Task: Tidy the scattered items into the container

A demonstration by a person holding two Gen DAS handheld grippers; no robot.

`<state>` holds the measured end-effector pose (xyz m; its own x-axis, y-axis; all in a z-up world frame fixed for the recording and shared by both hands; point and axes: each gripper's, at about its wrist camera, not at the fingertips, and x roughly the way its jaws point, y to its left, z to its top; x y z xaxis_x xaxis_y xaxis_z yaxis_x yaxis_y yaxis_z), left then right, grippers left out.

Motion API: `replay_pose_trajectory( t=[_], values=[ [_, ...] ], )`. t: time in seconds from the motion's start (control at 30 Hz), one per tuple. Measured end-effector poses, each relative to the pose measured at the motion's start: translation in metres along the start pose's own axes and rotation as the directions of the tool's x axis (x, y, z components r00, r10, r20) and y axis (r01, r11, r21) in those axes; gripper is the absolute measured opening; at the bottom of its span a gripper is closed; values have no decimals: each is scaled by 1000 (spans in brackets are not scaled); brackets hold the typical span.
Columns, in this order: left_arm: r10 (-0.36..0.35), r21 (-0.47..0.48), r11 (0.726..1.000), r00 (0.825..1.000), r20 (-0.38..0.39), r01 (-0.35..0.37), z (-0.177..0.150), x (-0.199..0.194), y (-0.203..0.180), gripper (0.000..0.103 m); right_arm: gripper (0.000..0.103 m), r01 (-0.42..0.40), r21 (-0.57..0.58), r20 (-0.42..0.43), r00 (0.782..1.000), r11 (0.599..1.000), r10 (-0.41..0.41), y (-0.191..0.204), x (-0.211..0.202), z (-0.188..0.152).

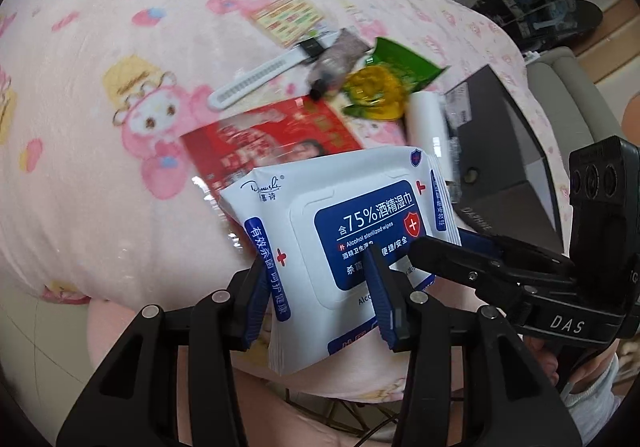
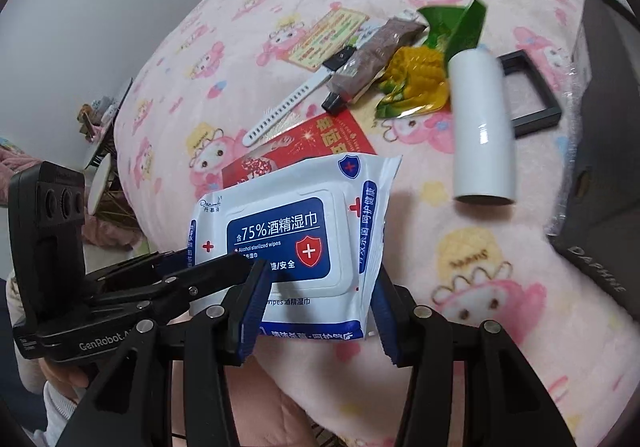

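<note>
Left wrist view: the left claw [image 1: 324, 301] straddles the wipes pack [image 1: 340, 231] at lower centre, its blue pads not clearly pressing it. Right wrist view: the right claw [image 2: 320, 311] grips the pack's near edge, lifted above the pink bed cover [image 2: 500, 287]; the dark box [image 2: 600, 151] is at right.

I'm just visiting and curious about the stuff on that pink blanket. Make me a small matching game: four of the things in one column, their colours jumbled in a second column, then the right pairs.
Things:
1. wipes pack
2. bottle
3. corn packet
4. box

Colours:
A. dark grey
B. plain white
C. white with a blue label
D. green and yellow

Pairs: 1-C, 2-B, 3-D, 4-A
</note>
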<state>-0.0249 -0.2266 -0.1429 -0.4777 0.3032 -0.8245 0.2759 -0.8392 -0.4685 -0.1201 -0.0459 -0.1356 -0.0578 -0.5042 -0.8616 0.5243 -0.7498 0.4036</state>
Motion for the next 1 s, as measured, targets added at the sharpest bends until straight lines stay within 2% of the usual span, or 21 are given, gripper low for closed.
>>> replay_pose_trajectory(
  t=[0.27,0.6,0.77,1.0],
  values=[
    [-32,83,996,996,78,25,7,-34,-41,45,45,18,-24,96,995,1000,-15,3,-52,-1],
    [-70,157,986,991,114,52,5,-58,-86,45,45,0,9,198,980,1000,-2,-5,-100,-12],
    [-98,191,979,988,116,75,0,-63,-109,45,45,5,32,242,970,999,-13,-15,-123,-23],
    [-141,252,961,987,77,117,1,-51,-150,45,45,8,103,294,955,995,-38,-43,-152,-41]
  ],
)
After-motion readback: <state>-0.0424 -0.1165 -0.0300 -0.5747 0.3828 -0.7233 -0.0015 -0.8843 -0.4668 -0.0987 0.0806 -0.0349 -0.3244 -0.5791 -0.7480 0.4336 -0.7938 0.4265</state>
